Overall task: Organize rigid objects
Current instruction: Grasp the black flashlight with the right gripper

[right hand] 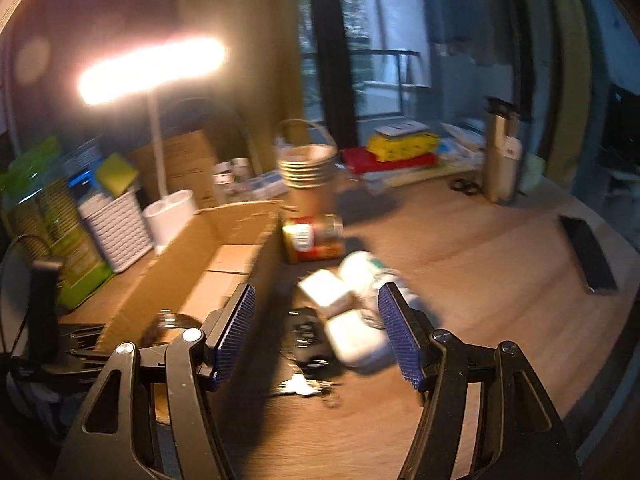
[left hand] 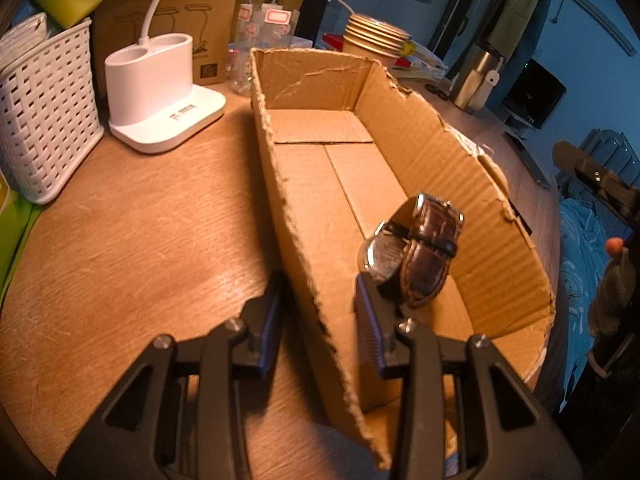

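An open cardboard box (left hand: 440, 148) lies on the wooden desk. A wristwatch (left hand: 424, 248) with a brown leather strap and a silver case rests inside it, near the front. My left gripper (left hand: 320, 284) straddles the box's left wall, nearly closed on the cardboard. In the blurred right wrist view my right gripper (right hand: 316, 292) stands open and empty above the desk, beside the box (right hand: 236, 220). Ahead of it lie a tipped can (right hand: 314, 238), white boxes (right hand: 324, 292), a white case (right hand: 356, 340), a black key fob (right hand: 308, 332) and keys (right hand: 304, 388).
A white woven basket (left hand: 48, 120) and a white lamp base (left hand: 160, 80) stand left of the box. Stacked paper cups (right hand: 308, 164), red and yellow books (right hand: 400, 148) and a metal flask (right hand: 500, 156) line the back. A dark flat device (right hand: 588, 256) lies at the right.
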Available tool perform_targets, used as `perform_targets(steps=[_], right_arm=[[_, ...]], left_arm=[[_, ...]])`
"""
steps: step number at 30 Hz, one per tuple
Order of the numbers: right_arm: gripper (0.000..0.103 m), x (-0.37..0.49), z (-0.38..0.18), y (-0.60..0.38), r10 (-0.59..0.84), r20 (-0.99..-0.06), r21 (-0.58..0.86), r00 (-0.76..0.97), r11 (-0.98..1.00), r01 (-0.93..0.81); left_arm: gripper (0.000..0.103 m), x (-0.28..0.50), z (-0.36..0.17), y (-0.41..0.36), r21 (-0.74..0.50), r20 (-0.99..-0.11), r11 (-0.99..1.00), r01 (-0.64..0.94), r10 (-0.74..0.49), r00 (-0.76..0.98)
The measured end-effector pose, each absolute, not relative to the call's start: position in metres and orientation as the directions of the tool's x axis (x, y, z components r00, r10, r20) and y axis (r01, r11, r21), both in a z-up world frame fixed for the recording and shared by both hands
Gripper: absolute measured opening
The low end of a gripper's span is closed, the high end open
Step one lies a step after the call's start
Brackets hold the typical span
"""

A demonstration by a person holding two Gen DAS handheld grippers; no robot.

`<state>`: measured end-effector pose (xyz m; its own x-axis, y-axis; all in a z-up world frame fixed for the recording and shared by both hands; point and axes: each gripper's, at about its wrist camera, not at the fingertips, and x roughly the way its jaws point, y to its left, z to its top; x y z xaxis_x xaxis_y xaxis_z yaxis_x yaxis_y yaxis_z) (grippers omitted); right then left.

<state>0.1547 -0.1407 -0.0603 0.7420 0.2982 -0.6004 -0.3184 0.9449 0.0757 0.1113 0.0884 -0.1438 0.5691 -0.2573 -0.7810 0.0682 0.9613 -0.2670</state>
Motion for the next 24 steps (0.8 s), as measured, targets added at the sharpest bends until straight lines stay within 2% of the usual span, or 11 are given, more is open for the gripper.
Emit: perform_targets(steps=[8, 24], right_arm=[[0.067, 0.170, -0.079, -0.175, 0.201, -0.635, 0.069, 0.745, 0.976, -0.205], [0.067, 0.186, -0.116, -0.181, 0.108, -0.706, 0.005, 0.700, 0.989, -0.147]], left_arm=[[0.038, 0.111, -0.144, 0.089, -0.268, -0.780, 0.961, 0.068, -0.258, 0.570], [0.038, 0.110, -0.143, 0.088, -0.267, -0.780, 0.961, 0.068, -0.257, 0.571]])
